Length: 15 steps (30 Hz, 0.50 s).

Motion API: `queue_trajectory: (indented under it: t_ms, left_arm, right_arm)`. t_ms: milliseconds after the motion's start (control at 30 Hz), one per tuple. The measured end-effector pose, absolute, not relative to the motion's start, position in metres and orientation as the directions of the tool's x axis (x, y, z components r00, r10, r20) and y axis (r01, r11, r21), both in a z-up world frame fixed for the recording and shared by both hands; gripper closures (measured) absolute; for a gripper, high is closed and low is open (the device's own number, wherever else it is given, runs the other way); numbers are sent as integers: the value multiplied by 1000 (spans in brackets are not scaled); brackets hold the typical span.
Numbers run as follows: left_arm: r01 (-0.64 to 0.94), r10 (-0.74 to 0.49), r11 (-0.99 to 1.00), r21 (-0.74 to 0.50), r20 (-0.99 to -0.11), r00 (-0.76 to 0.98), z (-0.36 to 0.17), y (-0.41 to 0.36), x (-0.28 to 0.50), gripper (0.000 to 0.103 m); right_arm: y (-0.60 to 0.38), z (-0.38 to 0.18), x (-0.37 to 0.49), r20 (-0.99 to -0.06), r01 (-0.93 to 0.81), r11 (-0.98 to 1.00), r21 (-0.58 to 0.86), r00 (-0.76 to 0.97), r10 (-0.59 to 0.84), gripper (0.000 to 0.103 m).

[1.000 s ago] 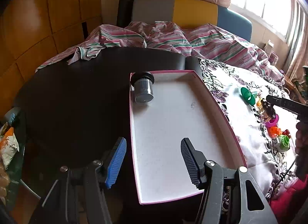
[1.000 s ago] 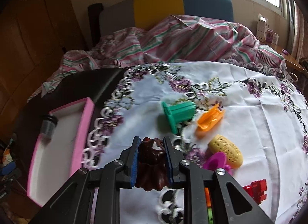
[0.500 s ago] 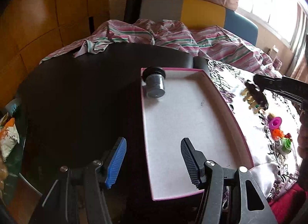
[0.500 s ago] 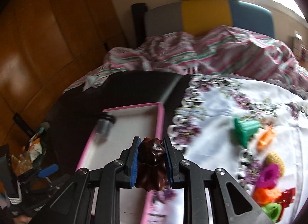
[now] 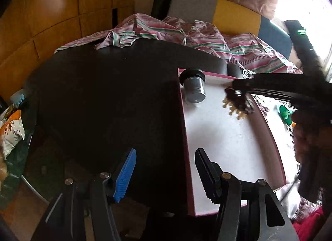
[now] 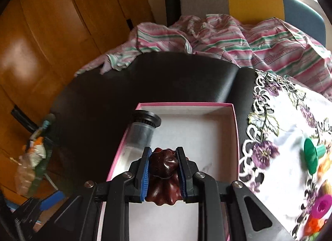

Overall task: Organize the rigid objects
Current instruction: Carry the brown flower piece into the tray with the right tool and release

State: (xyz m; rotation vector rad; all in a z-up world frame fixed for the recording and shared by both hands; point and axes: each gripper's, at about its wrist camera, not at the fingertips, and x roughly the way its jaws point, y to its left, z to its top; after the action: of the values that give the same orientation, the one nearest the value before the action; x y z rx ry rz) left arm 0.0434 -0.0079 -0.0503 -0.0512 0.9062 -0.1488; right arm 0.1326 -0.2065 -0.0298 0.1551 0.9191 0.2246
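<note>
1. The right gripper (image 6: 162, 168) is clamping a dark brown fluted mould (image 6: 164, 175) between its blue pads, and it is hanging right over the white floor of the pink-rimmed box (image 6: 233, 129).
2. The mould is sitting upright in the jaws, ridges running fingertip to wrist, so the drop spot is lying straight below the claw.
3. Just ahead and to the left, a clear jar with a black cap (image 6: 143, 130) is lying on its side in the box's far left corner, its long axis running along the left wall; the mould is looking close to it, though blur makes the gap hard to judge.
4. The left gripper (image 5: 166, 172) is standing half spread with nothing between its fingers, straddling the box's near left rim over the dark table (image 5: 103, 100).
5. Out on the embroidered cloth (image 6: 286, 137), a green piece (image 6: 312, 155) and a magenta one (image 6: 322, 205) are waiting, nearer the right hand.
</note>
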Motion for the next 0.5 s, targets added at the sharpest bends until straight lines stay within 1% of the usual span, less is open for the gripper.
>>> queue_trajectory:
  t_ms: [100, 133, 200, 267, 333, 500]
  left_arm:
    - [102, -155, 988, -117, -785, 599, -53, -6, 45, 43]
    - [103, -157, 988, -119, -787, 597, -54, -6, 45, 43]
    - [103, -157, 988, -120, -787, 597, -55, -6, 45, 43]
    - [102, -157, 988, -120, -785, 600, -54, -5, 45, 43]
    - [99, -160, 987, -125, -783, 601, -54, -6, 45, 43]
    - [100, -159, 987, -123, -778, 608, -51, -6, 43, 43]
  right_arm:
    - [-195, -44, 151, -796, -115, 975, 190, 563, 221, 80]
    - [-194, -50, 157, -808, -109, 978, 179, 551, 209, 75]
    - [-194, -60, 163, -816, -102, 977, 189, 537, 213, 72]
    - [-195, -62, 162, -814, -101, 977, 189, 540, 213, 63]
    - [-198, -59, 157, -803, -105, 975, 195, 553, 221, 60]
    - [-208, -46, 140, -776, -99, 976, 194, 593, 214, 58]
